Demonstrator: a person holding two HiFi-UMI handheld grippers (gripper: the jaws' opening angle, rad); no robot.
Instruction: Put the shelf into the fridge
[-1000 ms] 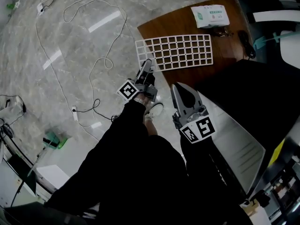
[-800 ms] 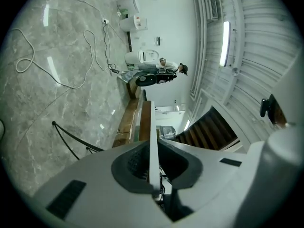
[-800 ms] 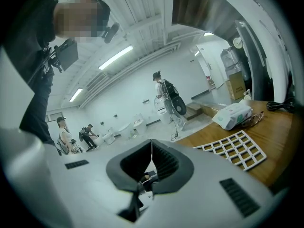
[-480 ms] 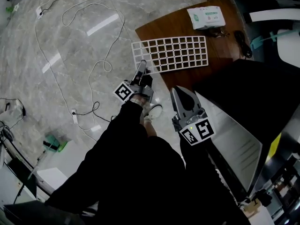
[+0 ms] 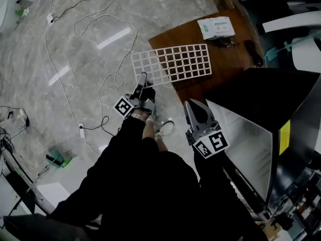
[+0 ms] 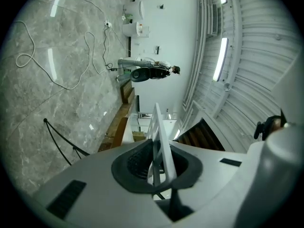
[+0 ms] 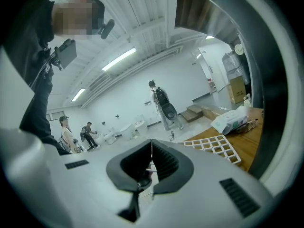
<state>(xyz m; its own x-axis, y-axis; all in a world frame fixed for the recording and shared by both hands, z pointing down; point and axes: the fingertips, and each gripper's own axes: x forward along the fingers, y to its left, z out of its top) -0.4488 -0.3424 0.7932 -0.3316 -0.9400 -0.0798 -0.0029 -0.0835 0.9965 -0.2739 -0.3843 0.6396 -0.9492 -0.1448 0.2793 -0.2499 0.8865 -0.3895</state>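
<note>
The white grid shelf point(image 5: 170, 64) lies half over the brown table point(image 5: 228, 59), its left end sticking out beyond the table's edge. My left gripper point(image 5: 142, 81) is shut on the shelf's near left edge. In the left gripper view the shelf point(image 6: 159, 127) runs edge-on between the pads of that gripper point(image 6: 159, 164). My right gripper point(image 5: 193, 108) hangs shut and empty in front of the black fridge point(image 5: 261, 92). The right gripper view shows its pads closed together point(image 7: 151, 163) and the shelf point(image 7: 214, 145) ahead to the right.
A grey inner panel point(image 5: 246, 142) slopes beside the fridge at the right. A tissue pack point(image 5: 215, 27) and glasses point(image 5: 228, 43) rest on the table behind the shelf. Cables point(image 5: 108, 69) loop over the marble floor at the left. People stand far off point(image 7: 71, 134).
My left gripper's jaws have closed on the shelf's edge. The shelf has slid left, farther off the table, with the gripper. The right gripper has barely moved.
</note>
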